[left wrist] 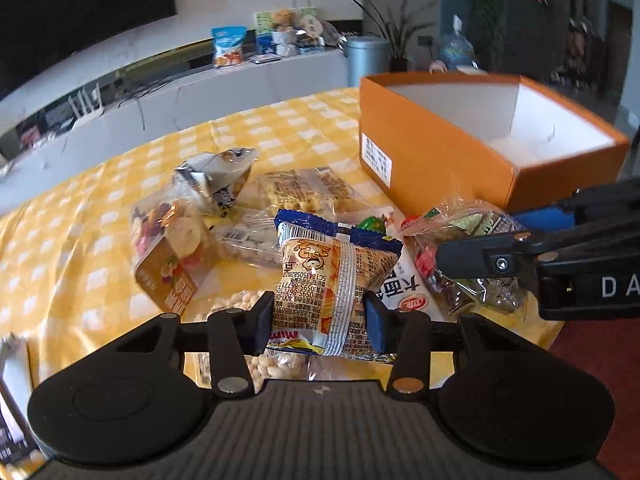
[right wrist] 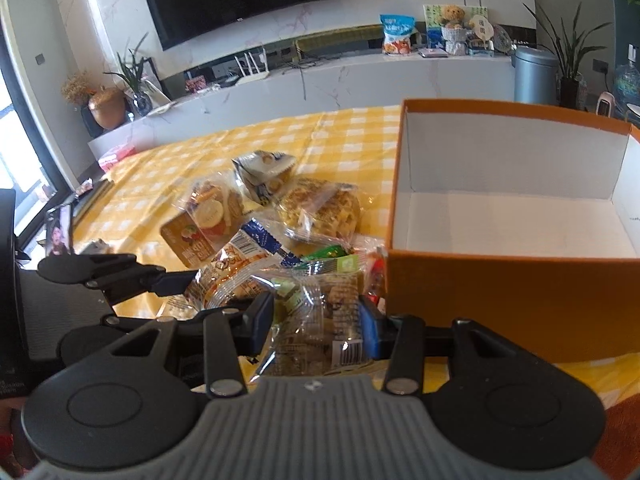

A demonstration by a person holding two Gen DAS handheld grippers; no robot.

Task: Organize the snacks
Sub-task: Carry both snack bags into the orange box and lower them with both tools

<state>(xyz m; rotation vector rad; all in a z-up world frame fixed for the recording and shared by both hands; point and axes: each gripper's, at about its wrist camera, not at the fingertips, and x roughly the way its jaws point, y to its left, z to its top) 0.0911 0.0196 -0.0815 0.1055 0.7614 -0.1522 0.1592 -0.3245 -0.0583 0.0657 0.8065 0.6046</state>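
Note:
My left gripper (left wrist: 318,314) is shut on an orange and blue snack packet (left wrist: 336,276), held just above the pile of snacks on the yellow checked tablecloth (left wrist: 80,216). My right gripper (right wrist: 318,322) is shut on a clear bag of mixed snacks (right wrist: 316,320), right beside the near wall of the open orange box (right wrist: 500,280). The box is white inside and holds nothing that I can see. In the left wrist view the box (left wrist: 448,152) stands at the back right and the right gripper's finger (left wrist: 480,254) reaches in over the clear bag (left wrist: 464,240).
Loose packets lie on the cloth: a dried-fruit pack (left wrist: 168,248), a grey triangular pack (left wrist: 218,180), a biscuit pack (left wrist: 296,188) and a bag of white nuts (left wrist: 240,304). A white TV console (right wrist: 360,76) runs behind the table. A phone (right wrist: 60,232) stands at the left edge.

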